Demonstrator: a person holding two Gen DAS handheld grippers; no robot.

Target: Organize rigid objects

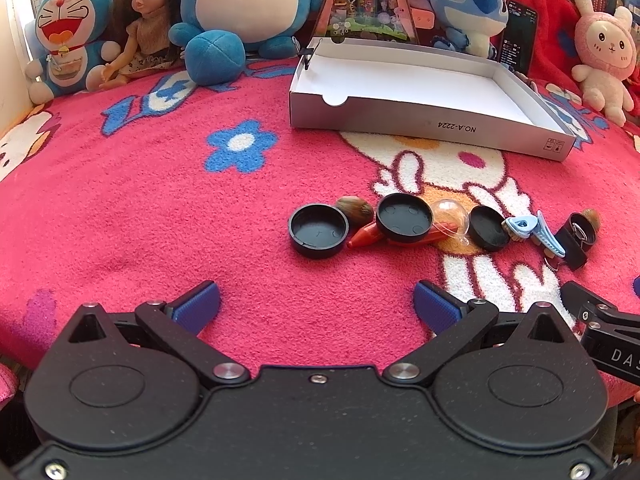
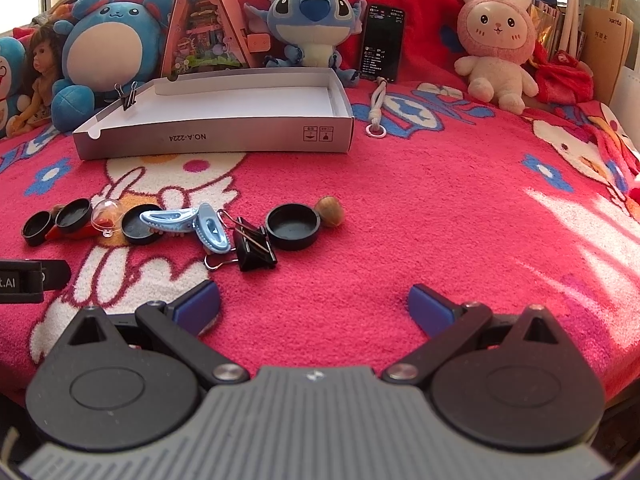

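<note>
From the left wrist, we see our left gripper [image 1: 316, 300] low over the pink blanket [image 1: 160, 220], jaws spread wide with nothing between them. Ahead lies a row of small rigid things: a black cap [image 1: 318, 231] nearest us, a nut [image 1: 354, 210] behind it, a second cap [image 1: 404, 218] resting on a red piece [image 1: 366, 236], a clear dome [image 1: 450, 216], a third cap [image 1: 488, 228], blue hair clips [image 1: 534, 232] and a binder clip [image 1: 576, 240] at the far right. The white box [image 1: 432, 120] sits open beyond the row, holding nothing we can see apart from a small clip [image 1: 307, 56] on its far corner.

From the right wrist, our right gripper [image 2: 314, 302] is likewise wide open and holds nothing. The binder clip [image 2: 254, 246] lies just ahead and to the left, touching one hair clip [image 2: 212, 230]; a fourth cap [image 2: 292, 226] sits beside it with a second nut [image 2: 330, 210] touching its far side. The box [image 2: 224, 136] is well beyond, to the left.

We judge nothing is sorted yet and the first pick is at hand. To do it well, we would take a piece that stands free: the near cap for the left, the cap by the nut for the right. Close across the rim, not the flat. Come straight down so the fingers do not nudge neighbours, since the nut may roll. Lift clear of the box wall before releasing.
</note>
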